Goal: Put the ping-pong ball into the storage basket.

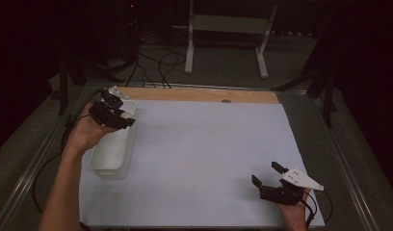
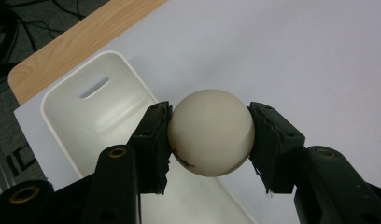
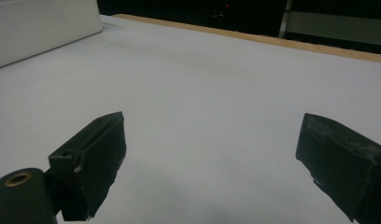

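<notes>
High view: left claw (image 1: 118, 114) hung over the bin's (image 1: 104, 166) far end, seemingly placed to drop its load in; right claw (image 1: 270, 174) rested well apart from the bin, near the table's (image 1: 204, 154) front edge.
Left gripper view: claw clenched on the ball (image 2: 211, 132), directly above the bin (image 2: 81, 116).
Right gripper view: claw (image 3: 212, 163) released, nothing between its jaws, bin (image 3: 39, 28) far off.

My right gripper (image 3: 212, 163), jaws wide apart over bare white sheet (image 3: 202, 93), white bin (image 3: 39, 28) far left.
</notes>
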`<action>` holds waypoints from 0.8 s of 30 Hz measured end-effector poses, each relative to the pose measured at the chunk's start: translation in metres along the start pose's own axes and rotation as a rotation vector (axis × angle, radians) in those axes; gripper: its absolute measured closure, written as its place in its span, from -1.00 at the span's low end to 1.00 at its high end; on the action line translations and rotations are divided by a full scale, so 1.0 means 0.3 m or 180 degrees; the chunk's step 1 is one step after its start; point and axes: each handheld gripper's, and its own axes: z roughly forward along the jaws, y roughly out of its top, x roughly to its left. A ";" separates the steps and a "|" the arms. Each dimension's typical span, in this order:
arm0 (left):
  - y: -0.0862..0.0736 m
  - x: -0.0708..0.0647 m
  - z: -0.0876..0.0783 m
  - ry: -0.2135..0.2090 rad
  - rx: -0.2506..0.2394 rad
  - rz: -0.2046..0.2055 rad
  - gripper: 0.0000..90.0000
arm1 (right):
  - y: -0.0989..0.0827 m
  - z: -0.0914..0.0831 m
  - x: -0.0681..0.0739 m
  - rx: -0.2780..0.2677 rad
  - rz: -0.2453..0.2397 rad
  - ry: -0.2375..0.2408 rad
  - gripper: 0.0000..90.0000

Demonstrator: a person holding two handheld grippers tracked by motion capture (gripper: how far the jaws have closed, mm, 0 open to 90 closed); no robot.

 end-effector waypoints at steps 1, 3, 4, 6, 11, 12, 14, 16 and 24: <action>0.000 0.000 0.000 0.0000 0.0000 0.0000 0.14 | 0.000 0.000 -0.001 0.0003 -0.0003 0.0004 -0.82; -0.004 0.000 0.000 0.0004 -0.0009 -0.0019 0.14 | 0.000 0.000 -0.001 0.0003 -0.0002 0.0003 -0.82; -0.009 0.002 0.000 0.0002 -0.0006 -0.0025 0.14 | 0.000 0.000 -0.001 0.0002 -0.0002 0.0004 -0.82; -0.010 0.004 -0.001 0.0006 -0.0001 -0.0024 0.14 | 0.000 0.000 -0.001 0.0002 -0.0003 0.0003 -0.82; -0.023 0.008 -0.003 0.0009 0.0002 -0.0052 0.14 | -0.001 0.001 -0.001 0.0006 -0.0006 0.0009 -0.82; -0.023 0.008 -0.003 0.0009 0.0002 -0.0052 0.14 | -0.001 0.001 -0.001 0.0006 -0.0006 0.0009 -0.82; -0.028 0.011 -0.005 0.0014 0.0004 -0.0054 0.14 | -0.001 0.001 -0.001 0.0009 -0.0004 0.0011 -0.82; -0.034 0.016 -0.008 0.0022 0.0004 -0.0066 0.14 | -0.001 0.002 -0.001 0.0010 -0.0004 0.0012 -0.82; -0.065 0.029 -0.003 0.0031 0.0036 -0.0116 0.14 | -0.001 0.003 0.000 0.0013 0.0000 0.0009 -0.82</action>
